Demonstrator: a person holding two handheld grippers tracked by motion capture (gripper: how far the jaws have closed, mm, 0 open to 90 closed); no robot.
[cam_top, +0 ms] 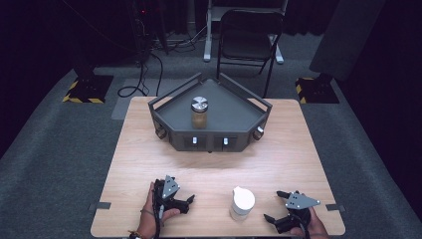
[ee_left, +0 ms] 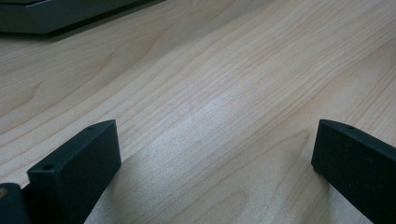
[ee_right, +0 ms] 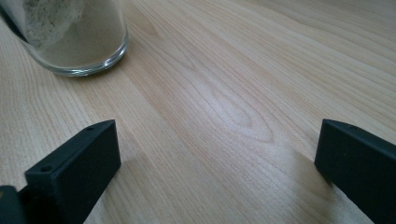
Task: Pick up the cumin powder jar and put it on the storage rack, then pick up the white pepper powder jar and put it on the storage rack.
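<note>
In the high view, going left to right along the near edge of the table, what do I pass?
Left tongs → white jar → right tongs, all resting low on the wooden table.

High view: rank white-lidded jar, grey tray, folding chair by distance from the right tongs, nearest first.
From the right tongs, open at the table's near right edge:
1. White-lidded jar, just to their left on the table.
2. Grey tray, mid-table, farther back.
3. Folding chair, on the floor beyond the table.

left gripper (cam_top: 191, 198): jaws apart, low | right gripper (cam_top: 272, 205): jaws apart, low
</note>
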